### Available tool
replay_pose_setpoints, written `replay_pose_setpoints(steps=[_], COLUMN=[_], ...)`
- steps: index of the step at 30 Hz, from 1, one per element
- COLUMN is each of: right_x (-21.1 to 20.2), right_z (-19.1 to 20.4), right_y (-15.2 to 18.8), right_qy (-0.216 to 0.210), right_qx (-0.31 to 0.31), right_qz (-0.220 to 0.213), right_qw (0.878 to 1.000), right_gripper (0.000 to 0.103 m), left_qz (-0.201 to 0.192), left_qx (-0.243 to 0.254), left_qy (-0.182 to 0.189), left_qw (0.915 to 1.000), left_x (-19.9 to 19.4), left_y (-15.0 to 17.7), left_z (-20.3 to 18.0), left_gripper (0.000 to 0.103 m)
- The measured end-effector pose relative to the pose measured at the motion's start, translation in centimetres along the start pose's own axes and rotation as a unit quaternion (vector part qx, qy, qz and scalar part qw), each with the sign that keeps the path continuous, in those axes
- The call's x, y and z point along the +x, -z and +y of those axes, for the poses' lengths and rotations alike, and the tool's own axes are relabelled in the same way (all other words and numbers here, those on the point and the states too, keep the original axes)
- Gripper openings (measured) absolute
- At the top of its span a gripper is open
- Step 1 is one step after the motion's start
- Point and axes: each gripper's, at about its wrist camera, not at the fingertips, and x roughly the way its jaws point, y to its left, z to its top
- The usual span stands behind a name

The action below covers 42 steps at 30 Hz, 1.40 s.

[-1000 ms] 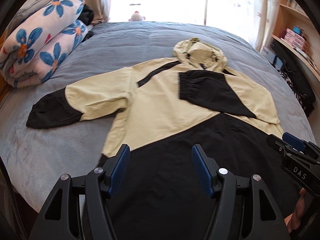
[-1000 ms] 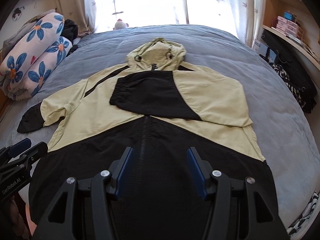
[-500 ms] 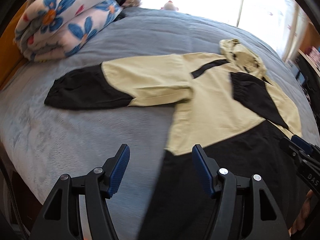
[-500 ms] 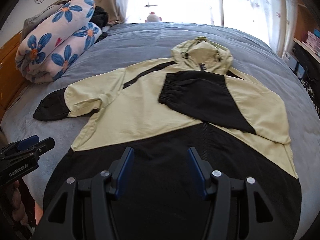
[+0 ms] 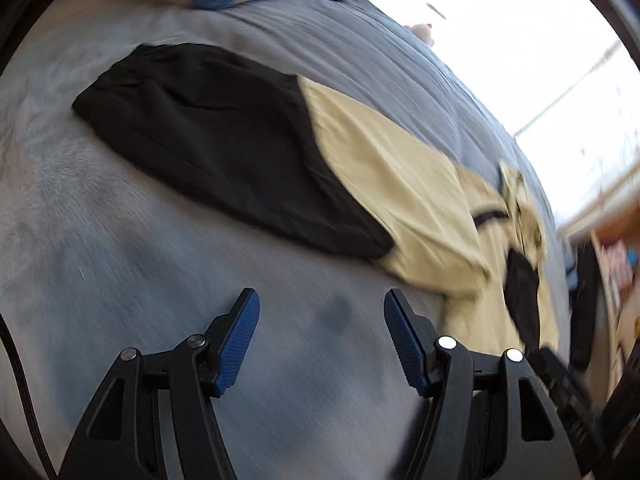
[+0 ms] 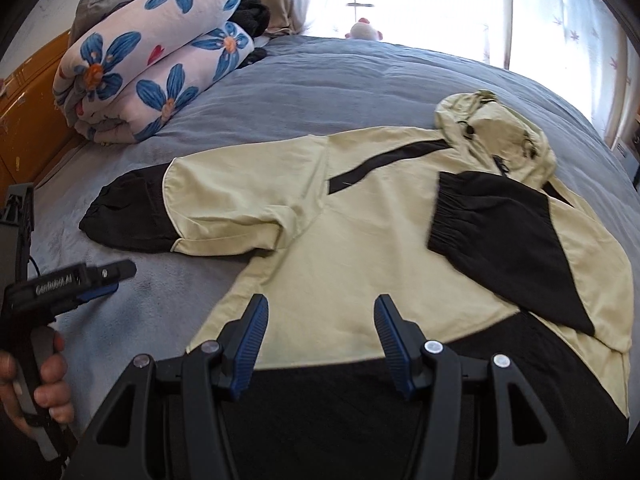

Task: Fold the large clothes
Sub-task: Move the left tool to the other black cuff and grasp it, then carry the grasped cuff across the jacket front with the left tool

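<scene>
A yellow and black jacket lies flat on the grey bed. One sleeve is folded over its front, the other sleeve sticks out. The left gripper is over bare bed, wide and empty. The right gripper is over the jacket, wide and empty too

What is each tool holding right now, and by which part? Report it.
Nothing is held. The left tool is open above the bare bedcover, near the jacket's spread sleeve. The right tool is open above the jacket.
</scene>
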Motion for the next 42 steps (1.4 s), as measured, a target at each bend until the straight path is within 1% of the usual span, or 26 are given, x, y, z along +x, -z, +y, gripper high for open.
replay_pose_setpoints(steps=[2,5,7,11,13,15,17,18,21,23,25,26,28,29,31,33,36,38,40,42], right_x=[0.8,2.2,3.1,4.0,4.3,4.5,4.6,4.6,4.4,3.9,3.2,2.7,1.7,1.1,0.0,-1.1,-2.2,-2.8,-3.1,-3.2], right_z=[0.7,1.5,1.7,1.7,1.6,1.2,0.8,0.5,-0.5,-1.3,-2.6,-3.4,-5.1,-6.0,-7.9,-10.2,-13.6,-15.9,-18.2,-20.4], right_y=[-0.4,-0.8,-0.9,-1.1,-1.1,-0.9,-0.8,-0.7,-0.5,-0.4,-0.2,0.0,0.4,0.7,1.3,2.2,3.6,4.7,5.9,7.3], right_qy=[-0.004,-0.005,-0.007,-0.011,-0.011,-0.014,-0.017,-0.018,-0.019,-0.018,-0.016,-0.013,-0.008,-0.004,0.006,0.019,0.041,0.055,0.069,0.079], right_qx=[-0.005,-0.011,-0.01,-0.005,-0.003,0.003,0.009,0.014,0.023,0.031,0.043,0.05,0.066,0.075,0.092,0.112,0.141,0.162,0.183,0.206], right_qz=[0.003,0.009,0.016,0.022,0.025,0.028,0.03,0.031,0.031,0.027,0.022,0.019,0.011,0.006,0.0,-0.006,-0.01,-0.008,-0.003,0.005], right_qw=[1.0,1.0,1.0,1.0,1.0,0.999,0.999,0.999,0.999,0.999,0.999,0.998,0.998,0.997,0.996,0.994,0.989,0.985,0.981,0.975], right_gripper=[0.055,0.055,0.055,0.055,0.055,0.055,0.055,0.055,0.055,0.055,0.055,0.055,0.055,0.055,0.055,0.055,0.055,0.055,0.055,0.055], left_qz=[-0.01,-0.019,-0.032,-0.062,-0.076,-0.085,-0.09,-0.094,-0.112,-0.129,-0.142,-0.145,-0.144,-0.139,-0.129,-0.114,-0.089,-0.061,-0.031,-0.003], left_qx=[-0.03,-0.054,-0.06,-0.078,-0.087,-0.09,-0.084,-0.08,-0.034,0.009,0.053,0.081,0.125,0.152,0.192,0.237,0.29,0.317,0.339,0.355], left_qy=[0.016,0.019,0.009,-0.029,-0.052,-0.079,-0.088,-0.09,-0.099,-0.086,-0.075,-0.062,-0.037,-0.022,-0.001,0.024,0.05,0.058,0.055,0.046], left_qw=[0.9994,0.9982,0.9976,0.9946,0.9919,0.9892,0.9884,0.9883,0.9882,0.9878,0.9857,0.9842,0.981,0.9784,0.9729,0.9644,0.9517,0.9446,0.9386,0.9336], left_x=[0.6,1.5,1.7,2.5,2.9,3.2,3.2,3.1,2.1,0.7,-0.2,-0.7,-1.4,-1.5,-1.2,-0.4,1.6,3.9,6.5,8.8], left_y=[-1.3,-3.0,-4.2,-6.8,-7.9,-8.7,-9.2,-9.3,-9.6,-9.8,-9.4,-9.0,-8.2,-7.3,-5.7,-2.9,1.7,4.9,7.8,10.2], left_z=[1.7,3.2,3.7,5.1,5.7,5.8,5.7,5.2,1.5,-1.8,-5.7,-8.3,-12.4,-15.2,-19.6,-24.6,-30.3,-33.6,-35.7,-36.5], left_gripper=[0.063,0.063,0.063,0.062,0.049,0.018,0.008,0.006,0.003,0.003,0.003,0.003,0.003,0.003,0.003,0.003,0.003,0.003,0.003,0.003])
